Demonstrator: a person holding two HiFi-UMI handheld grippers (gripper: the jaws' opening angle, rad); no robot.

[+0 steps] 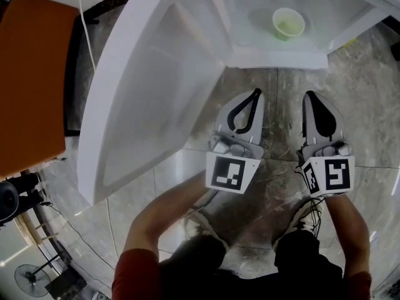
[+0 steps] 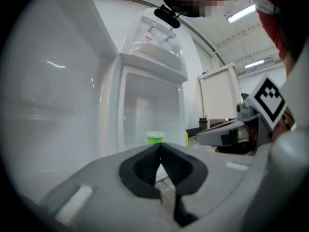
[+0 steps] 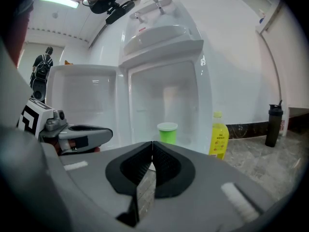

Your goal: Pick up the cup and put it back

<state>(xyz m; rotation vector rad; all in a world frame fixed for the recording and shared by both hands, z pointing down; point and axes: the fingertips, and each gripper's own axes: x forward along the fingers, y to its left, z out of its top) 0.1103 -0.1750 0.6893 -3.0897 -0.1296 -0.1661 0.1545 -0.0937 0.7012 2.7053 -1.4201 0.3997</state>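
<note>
With the left gripper [image 1: 254, 94] and right gripper [image 1: 309, 96] both pressed together, reaching in could topple the seemingly empty cup [image 1: 288, 24].

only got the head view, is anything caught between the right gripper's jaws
Observer: No. The right gripper view shows the right gripper shut, with its pads meeting on nothing.
Operator: ok, what's standing off to the right there
Observer: A yellow bottle, upright on the floor beside the white cabinet.
Operator: and the cup, what's it like side-on
Observer: Bright green wall with a paler rim, standing upright inside the open compartment.
</note>
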